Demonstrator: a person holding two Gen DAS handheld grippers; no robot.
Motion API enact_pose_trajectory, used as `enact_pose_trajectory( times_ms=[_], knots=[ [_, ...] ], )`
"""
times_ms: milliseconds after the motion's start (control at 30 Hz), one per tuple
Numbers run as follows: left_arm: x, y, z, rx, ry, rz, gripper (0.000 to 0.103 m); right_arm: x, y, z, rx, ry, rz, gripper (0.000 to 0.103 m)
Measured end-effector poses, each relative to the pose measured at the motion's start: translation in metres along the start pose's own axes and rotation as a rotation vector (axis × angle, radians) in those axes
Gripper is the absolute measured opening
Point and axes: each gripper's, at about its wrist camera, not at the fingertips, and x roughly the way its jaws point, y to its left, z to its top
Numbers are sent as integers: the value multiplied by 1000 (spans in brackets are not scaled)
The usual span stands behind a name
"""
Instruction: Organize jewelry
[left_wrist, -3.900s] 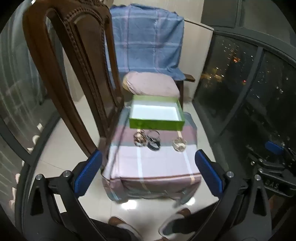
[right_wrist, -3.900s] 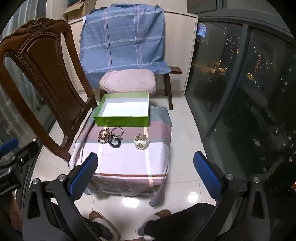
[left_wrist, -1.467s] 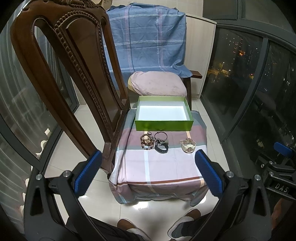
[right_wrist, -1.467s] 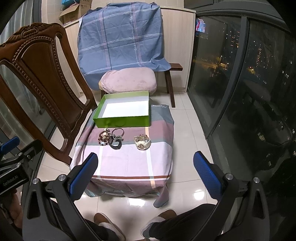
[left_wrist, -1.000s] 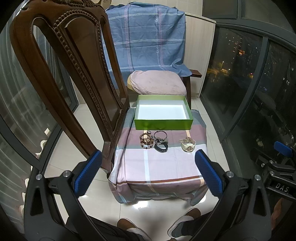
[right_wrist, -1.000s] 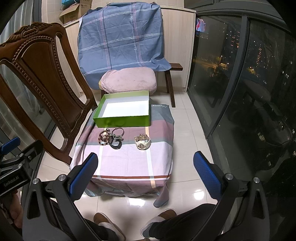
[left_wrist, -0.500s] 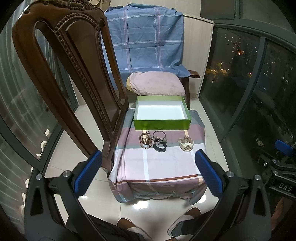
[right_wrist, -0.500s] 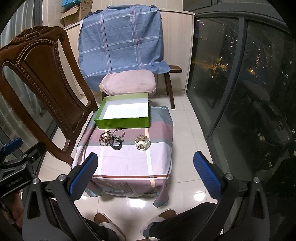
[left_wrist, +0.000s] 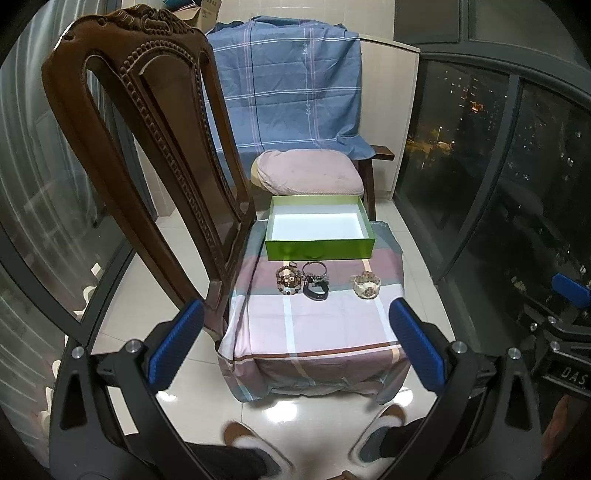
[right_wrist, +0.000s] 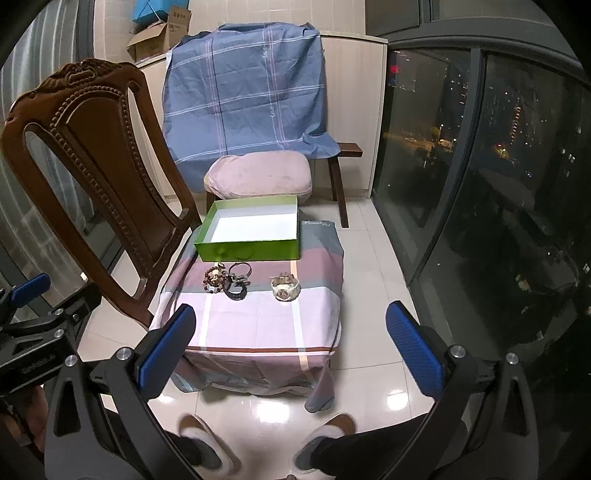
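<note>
A low table under a striped cloth (left_wrist: 332, 325) (right_wrist: 258, 325) holds an open green box (left_wrist: 319, 253) (right_wrist: 247, 249) with a white inside, at its far end. In front of the box lie a brown bead bracelet (left_wrist: 288, 281) (right_wrist: 215, 279), a dark bracelet and black band (left_wrist: 315, 282) (right_wrist: 237, 282), and a pale watch (left_wrist: 366, 288) (right_wrist: 284, 287). My left gripper (left_wrist: 295, 345) is open and empty, well short of the table. My right gripper (right_wrist: 290, 345) is open and empty too, also back from the table.
A carved wooden chair (left_wrist: 147, 147) (right_wrist: 99, 184) stands close on the table's left. A stool with a pink cushion (left_wrist: 306, 173) and a blue checked cloth (right_wrist: 247, 99) stand behind. Dark glass windows (right_wrist: 498, 184) run along the right. The person's feet (left_wrist: 251, 443) are on the tiled floor.
Both grippers have drawn back and risen a little, so the table looks slightly farther away. The jewelry and the box have not moved.
</note>
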Motion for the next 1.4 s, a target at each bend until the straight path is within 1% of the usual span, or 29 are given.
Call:
enact_pose_trajectory(
  times_ms=[100, 267, 300, 367, 400, 433, 467, 500, 533, 567, 600, 633, 667, 700, 767, 800, 867, 933, 1000, 1067, 1100, 1133, 1167, 1233, 1267, 1300, 1333, 1367, 1400],
  knots=[
    [6, 3, 1, -8, 5, -18, 99, 3, -1, -1, -4, -3, -3, 100],
    [28, 4, 5, 26, 43, -79, 99, 8, -5, 3, 13, -64, 6, 100],
    [34, 4, 5, 25, 56, -113, 99, 7, -7, 4, 17, -101, 23, 100],
    [40, 8, 7, 10, 46, -173, 99, -2, -11, 3, 29, -206, 22, 100],
    [41, 12, 8, -12, 27, -210, 99, -6, -12, 1, 34, -276, 8, 100],
    [42, 15, 8, -31, 9, -231, 99, -7, -13, -2, 38, -321, 1, 100],
    [45, 20, 7, -63, -32, -258, 99, -5, -15, -7, 42, -362, 5, 100],
    [50, 23, 6, -81, -41, -245, 99, 3, -20, -14, 56, -398, 29, 100],
    [60, 24, 5, -91, -20, -206, 99, 17, -25, -21, 79, -402, 45, 100],
    [75, 23, 6, -86, 29, -174, 99, 34, -29, -21, 97, -364, 43, 100],
    [95, 20, 5, -54, 80, -187, 99, 50, -32, -19, 97, -316, 35, 100],
    [111, 18, 4, -28, 100, -205, 99, 72, -33, -17, 86, -254, 35, 100],
    [125, 18, 3, -22, 117, -205, 99, 85, -35, -14, 81, -221, 34, 100],
    [143, 23, 2, -52, 150, -203, 99, 99, -37, -13, 78, -204, 30, 100],
    [166, 33, 4, -98, 186, -230, 99, 116, -39, -8, 62, -207, 27, 100],
    [171, 36, 6, -103, 183, -225, 99, 127, -40, -2, 44, -190, 25, 100],
    [176, 45, 15, -120, 125, -203, 99, 148, -36, 12, -4, -135, 28, 100],
    [182, 52, 22, -132, 38, -161, 99, 167, -33, 26, -36, -100, 26, 100],
    [189, 54, 25, -130, -51, -124, 99, 189, -33, 37, -65, -87, 54, 100],
    [208, 52, 28, -91, -36, -103, 99, 206, -34, 44, -72, -83, 72, 100],
    [223, 50, 31, -70, -1, -109, 99, 219, -34, 47, -78, -70, 80, 100],
    [240, 46, 32, -39, 38, -97, 99, 232, -34, 48, -84, -59, 93, 100],
    [249, 44, 31, -10, 56, -72, 99, 246, -36, 46, -86, -52, 113, 100],
    [274, 32, 28, 103, 74, 41, 99, 276, -41, 41, -68, -34, 127, 100],
    [285, 30, 22, 135, 53, 93, 99, 289, -44, 36, -56, -17, 132, 100],
    [295, 33, 14, 128, 35, 111, 99, 304, -48, 30, -50, 20, 135, 96],
    [303, 38, 8, 103, 43, 117, 99, 318, -48, 27, -62, 62, 136, 90],
    [312, 42, 6, 74, 85, 116, 99, 329, -46, 26, -92, 103, 130, 87],
    [324, 46, 6, 41, 151, 89, 99, 335, -43, 27, -126, 119, 121, 86]
  ],
)
